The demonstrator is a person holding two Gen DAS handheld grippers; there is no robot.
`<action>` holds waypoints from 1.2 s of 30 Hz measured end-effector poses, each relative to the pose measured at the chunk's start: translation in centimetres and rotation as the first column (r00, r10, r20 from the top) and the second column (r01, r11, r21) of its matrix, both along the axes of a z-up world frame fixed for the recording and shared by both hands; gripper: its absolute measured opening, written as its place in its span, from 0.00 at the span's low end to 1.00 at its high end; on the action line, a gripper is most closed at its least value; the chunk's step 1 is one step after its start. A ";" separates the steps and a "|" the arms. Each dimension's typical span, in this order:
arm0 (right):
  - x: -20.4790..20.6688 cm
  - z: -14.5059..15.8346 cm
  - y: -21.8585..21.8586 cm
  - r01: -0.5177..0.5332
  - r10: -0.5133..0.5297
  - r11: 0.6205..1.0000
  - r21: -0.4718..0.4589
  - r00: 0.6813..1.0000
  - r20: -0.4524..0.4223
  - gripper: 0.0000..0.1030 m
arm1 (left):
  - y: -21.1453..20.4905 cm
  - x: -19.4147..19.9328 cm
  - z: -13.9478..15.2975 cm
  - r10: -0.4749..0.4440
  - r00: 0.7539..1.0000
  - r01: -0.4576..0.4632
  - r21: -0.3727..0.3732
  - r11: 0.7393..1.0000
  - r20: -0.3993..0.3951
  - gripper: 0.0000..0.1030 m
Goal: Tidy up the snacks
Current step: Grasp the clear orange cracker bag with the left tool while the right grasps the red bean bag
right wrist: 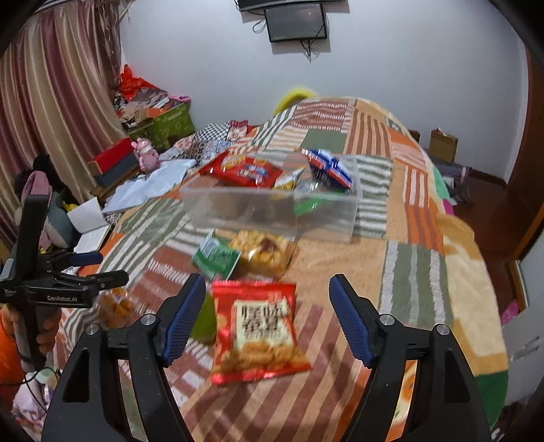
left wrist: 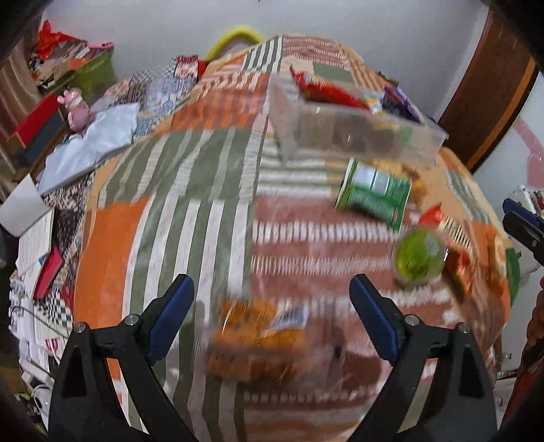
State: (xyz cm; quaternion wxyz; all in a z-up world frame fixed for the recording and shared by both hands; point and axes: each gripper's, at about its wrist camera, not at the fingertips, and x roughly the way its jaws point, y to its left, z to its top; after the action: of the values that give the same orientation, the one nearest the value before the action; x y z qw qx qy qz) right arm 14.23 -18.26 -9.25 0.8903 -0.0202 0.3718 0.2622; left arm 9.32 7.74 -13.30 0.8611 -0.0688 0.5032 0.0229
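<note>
A lived-in bedroom in a home is showing here. A bed under a patchwork blanket is filling most of the view, and striped curtains are hanging along the left wall. A small screen is hanging on the white wall, its cables dangling. Boxes and papers are piling up beside the bed, with a pink toy sitting among them. Books are lying at the bedside, and a wooden door is standing at the right.

Black claw, ribbed blue pads
</note>
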 end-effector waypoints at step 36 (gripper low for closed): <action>0.2 -6.3 1.7 -0.057 0.052 0.998 -0.027 0.988 -0.143 0.67 | -1.6 -1.2 -3.7 -0.049 0.999 0.049 0.013 0.999 0.013 0.83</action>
State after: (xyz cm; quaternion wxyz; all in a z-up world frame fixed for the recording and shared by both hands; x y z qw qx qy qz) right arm 14.41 -16.55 -15.58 0.8535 -0.0256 0.4378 0.2815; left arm 8.08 6.19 -16.98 0.8653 -0.0512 0.4987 0.0045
